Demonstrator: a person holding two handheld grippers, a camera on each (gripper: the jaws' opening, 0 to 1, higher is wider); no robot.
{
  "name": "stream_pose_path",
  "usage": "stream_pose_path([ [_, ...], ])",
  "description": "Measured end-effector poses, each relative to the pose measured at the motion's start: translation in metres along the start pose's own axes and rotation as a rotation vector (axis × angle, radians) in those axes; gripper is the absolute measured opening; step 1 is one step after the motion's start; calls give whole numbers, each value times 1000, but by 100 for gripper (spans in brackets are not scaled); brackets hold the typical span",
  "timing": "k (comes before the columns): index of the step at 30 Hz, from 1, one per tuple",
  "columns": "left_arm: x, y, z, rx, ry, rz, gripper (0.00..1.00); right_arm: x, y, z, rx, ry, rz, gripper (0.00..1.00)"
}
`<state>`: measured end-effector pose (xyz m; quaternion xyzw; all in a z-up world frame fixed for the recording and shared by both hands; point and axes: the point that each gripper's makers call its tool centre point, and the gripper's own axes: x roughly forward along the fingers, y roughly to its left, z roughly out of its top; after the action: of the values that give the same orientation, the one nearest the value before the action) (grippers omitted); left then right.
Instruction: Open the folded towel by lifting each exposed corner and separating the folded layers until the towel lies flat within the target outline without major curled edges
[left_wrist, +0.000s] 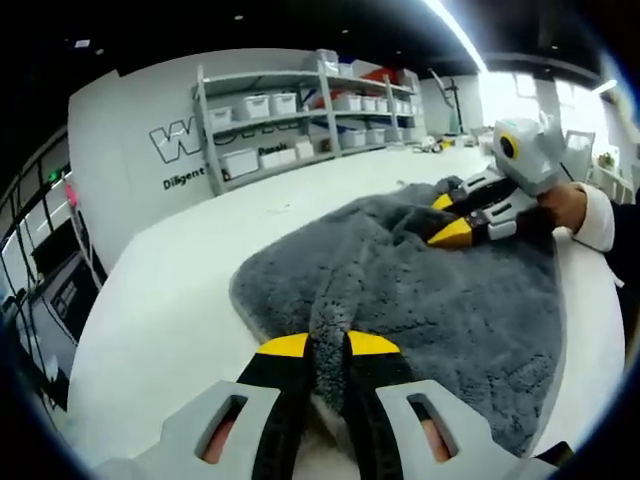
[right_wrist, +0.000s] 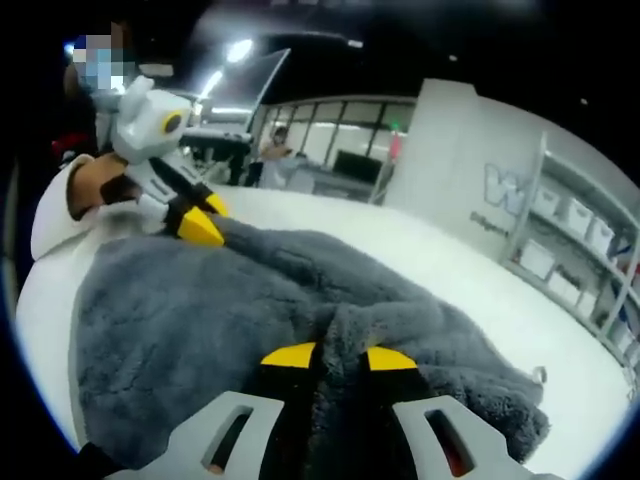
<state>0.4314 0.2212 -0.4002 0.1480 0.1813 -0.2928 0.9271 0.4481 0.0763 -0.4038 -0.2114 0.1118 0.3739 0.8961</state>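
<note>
1. The left claw (left_wrist: 328, 346) is pinching the towel (left_wrist: 420, 280): a ridge of grey pile stands between its yellow tips, and the rest of the cloth spreads ahead of it and to its right.
2. The right claw (right_wrist: 338, 356) likewise grips the towel (right_wrist: 200, 320), with a fold of pile bunched between its tips (the cloth runs away ahead and to its left).
3. Each claw appears in the other's view, at the far side of the towel: the right claw (left_wrist: 447, 218) ahead and right of the left one, the left claw (right_wrist: 205, 218) ahead and left of the right one.
4. Holding opposite edges looks intended to tension the cloth so the layers part.
5. The towel rests on the white table (left_wrist: 170, 300), rumpled and humped near each grip, not yet flat.
6. No target outline can be made out.
7. Shelves (left_wrist: 290, 110) stand well beyond the left claw.
</note>
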Motion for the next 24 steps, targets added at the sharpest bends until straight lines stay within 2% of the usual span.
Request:
stream_pose_path([
  [16, -16, 17, -10, -18, -12, 85, 13, 11, 21, 10, 33, 4, -18, 11],
  [20, -16, 21, -11, -8, -16, 88, 15, 11, 22, 11, 19, 4, -18, 11],
  [24, -18, 24, -9, 23, -32, 105, 21, 8, 19, 14, -46, -11, -15, 16],
])
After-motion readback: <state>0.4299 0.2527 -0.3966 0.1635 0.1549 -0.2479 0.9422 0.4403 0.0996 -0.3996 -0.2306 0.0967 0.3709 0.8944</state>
